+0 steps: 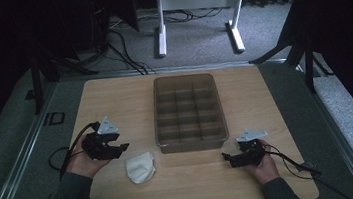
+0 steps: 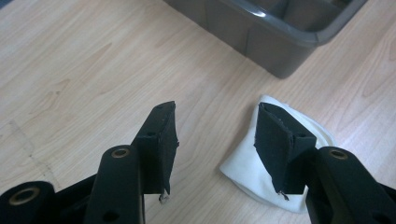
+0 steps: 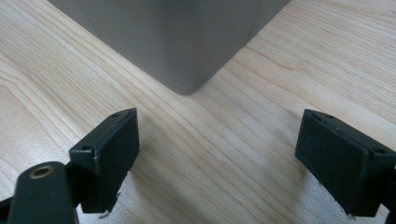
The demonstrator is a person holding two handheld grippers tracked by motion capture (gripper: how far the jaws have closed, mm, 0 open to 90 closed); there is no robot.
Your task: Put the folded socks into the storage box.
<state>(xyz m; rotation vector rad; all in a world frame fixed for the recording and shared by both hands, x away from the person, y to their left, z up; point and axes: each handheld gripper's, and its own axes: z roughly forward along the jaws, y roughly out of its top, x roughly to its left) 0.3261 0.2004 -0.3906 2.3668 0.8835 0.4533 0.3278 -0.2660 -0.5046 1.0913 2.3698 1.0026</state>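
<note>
A: Biggest thing first. The wooden table (image 1: 114, 99) was fine, but your grey divided bin (image 1: 188, 109) sat mid-table and its near corner filled the top of your right gripper view. Your right gripper (image 1: 227, 157) pointed at that corner with its jaws spread wide and nothing between them. If you'd swung it forward carelessly, you could have knocked the bin, I'd judge.

B: And the left?

A: Your left gripper (image 2: 215, 140) had its jaws parted too, gripping nothing. The folded white cloth (image 1: 140, 167) lay on the table just in front of the bin's near left corner, near that gripper. In the left gripper view it lay under the right-hand jaw, not centred in the gap. If you'd closed from there, you'd probably have pinched an edge only, or dragged the cloth instead of lifting it. It's soft, so it could also have unfolded and drooped on the way to a compartment.

B: Anything you couldn't read?

A: Plenty. The room was dark, so the floor cables (image 1: 126, 55) and the white stand (image 1: 194, 7) behind the table were murky. The bin's compartments were dim; I couldn't tell whether anything sat inside. Your jaw covered part of the cloth in the left gripper view, so its full outline was cut off. I couldn't tell whether that jaw touched the cloth or hovered above it.
</note>
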